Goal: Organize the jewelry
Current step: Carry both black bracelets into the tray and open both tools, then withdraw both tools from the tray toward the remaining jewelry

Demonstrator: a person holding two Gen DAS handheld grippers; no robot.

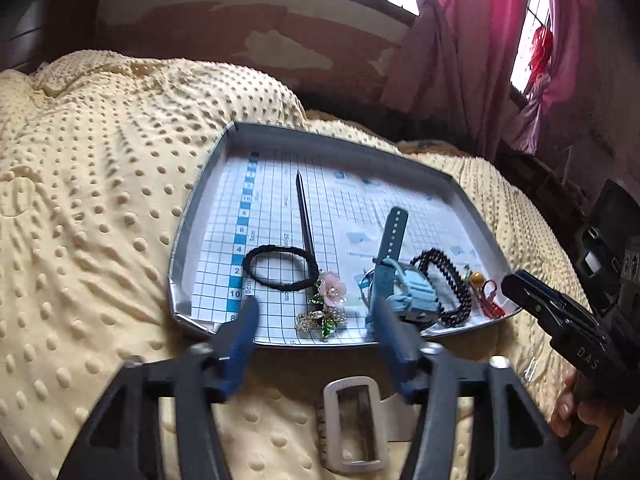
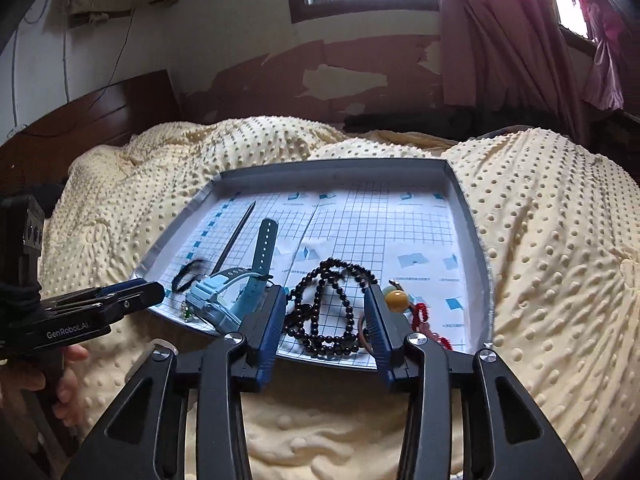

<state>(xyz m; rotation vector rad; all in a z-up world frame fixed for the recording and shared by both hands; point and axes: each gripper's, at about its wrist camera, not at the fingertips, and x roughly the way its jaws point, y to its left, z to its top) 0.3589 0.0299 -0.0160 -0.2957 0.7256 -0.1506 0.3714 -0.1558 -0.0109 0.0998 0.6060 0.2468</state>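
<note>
Both grippers hover at the tray's (image 1: 200, 204) near edge, jaws spread, holding nothing. Left gripper (image 1: 316, 312) faces the brooch (image 1: 326, 300), right gripper (image 2: 326, 300) the beads (image 2: 328, 304). Inside the tray, watch (image 1: 400, 284) lies between them, hair tie (image 1: 280, 267) left of the brooch.

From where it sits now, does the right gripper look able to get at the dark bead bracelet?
Probably yes. The right gripper is open, its jaws standing on either side of the dark bead bracelet at the near edge of the tray. Nothing lies over the beads, though the blue watch sits close on one side.
</note>
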